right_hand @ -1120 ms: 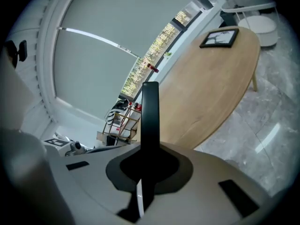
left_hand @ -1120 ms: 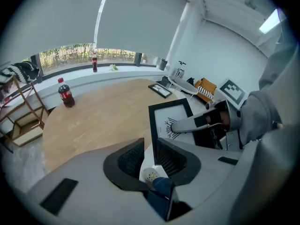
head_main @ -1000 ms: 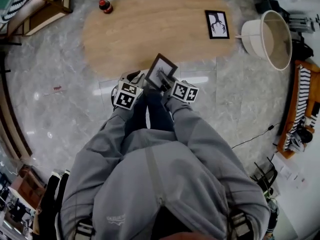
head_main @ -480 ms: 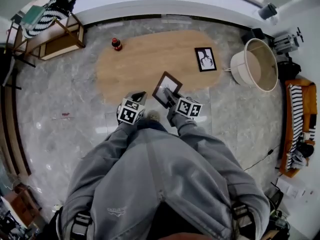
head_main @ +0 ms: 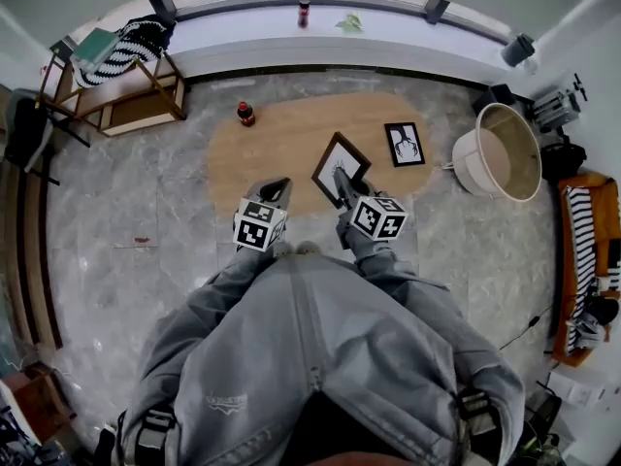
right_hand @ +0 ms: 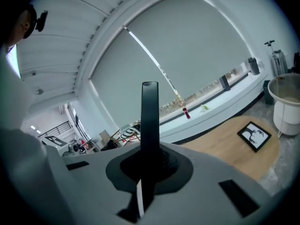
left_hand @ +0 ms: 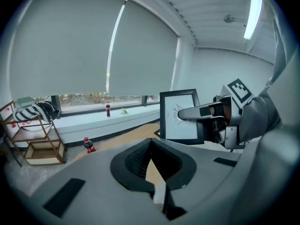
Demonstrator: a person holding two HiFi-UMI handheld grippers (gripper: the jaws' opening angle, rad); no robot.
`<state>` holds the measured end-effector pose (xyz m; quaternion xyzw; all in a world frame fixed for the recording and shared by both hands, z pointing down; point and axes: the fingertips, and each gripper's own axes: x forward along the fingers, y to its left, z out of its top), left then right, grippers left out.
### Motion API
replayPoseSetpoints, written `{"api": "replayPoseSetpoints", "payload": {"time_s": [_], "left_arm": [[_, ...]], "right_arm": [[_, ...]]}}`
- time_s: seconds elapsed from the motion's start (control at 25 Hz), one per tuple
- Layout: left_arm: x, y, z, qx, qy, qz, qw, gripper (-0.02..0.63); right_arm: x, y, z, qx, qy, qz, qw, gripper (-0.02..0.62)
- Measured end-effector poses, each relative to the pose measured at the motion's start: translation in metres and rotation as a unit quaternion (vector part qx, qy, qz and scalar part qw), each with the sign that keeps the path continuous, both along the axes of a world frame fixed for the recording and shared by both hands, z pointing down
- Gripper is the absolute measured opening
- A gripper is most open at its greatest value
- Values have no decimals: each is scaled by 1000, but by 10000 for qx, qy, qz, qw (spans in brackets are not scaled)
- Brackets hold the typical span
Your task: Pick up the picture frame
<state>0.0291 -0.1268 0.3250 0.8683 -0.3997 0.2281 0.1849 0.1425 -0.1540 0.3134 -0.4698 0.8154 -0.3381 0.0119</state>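
Note:
A dark-framed picture frame [head_main: 341, 166] with a white print hangs in the air over the wooden oval mat [head_main: 277, 149], tilted. My right gripper [head_main: 342, 183] is shut on its lower edge. In the right gripper view the frame [right_hand: 150, 111] rises edge-on as a dark bar out of the closed right gripper [right_hand: 150, 149]. The left gripper [head_main: 275, 190] is shut with nothing in it, a little left of the frame and apart from it. Looking along the left gripper [left_hand: 151, 144], I see the frame [left_hand: 179, 116] upright with the right gripper's fingers [left_hand: 197, 111] across it. A second picture frame [head_main: 405, 144] lies flat on the mat.
A cola bottle [head_main: 245, 114] stands at the mat's far left edge. A white tub [head_main: 500, 153] sits right of the mat. A wooden rack [head_main: 121, 90] with a striped cloth is at the far left. Another bottle [head_main: 304, 9] stands on the window ledge.
Both grippers have risen well above the floor and the picture frame has come up with the right one. The left gripper, next to the frame a second ago, now stands apart from it.

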Motion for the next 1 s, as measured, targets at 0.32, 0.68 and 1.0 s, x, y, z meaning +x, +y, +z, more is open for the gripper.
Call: {"api": "replayPoseSetpoints", "payload": {"time_s": [0.32,0.68,1.0], "left_arm": [[-14,-13,-94,999,469,-497,9926,18],[-28,-20,-201,2225,821,-1124,9649,18],[-30,-6,-256,2853,929,-1250,9457,18]], "right_arm": [[-20,-1,-119,1598,710,-58,9846,37],[-25,11,-222,2821,1285,249,9504,37],[-38,29,-263,3471,1694,214,9222,37]]}}
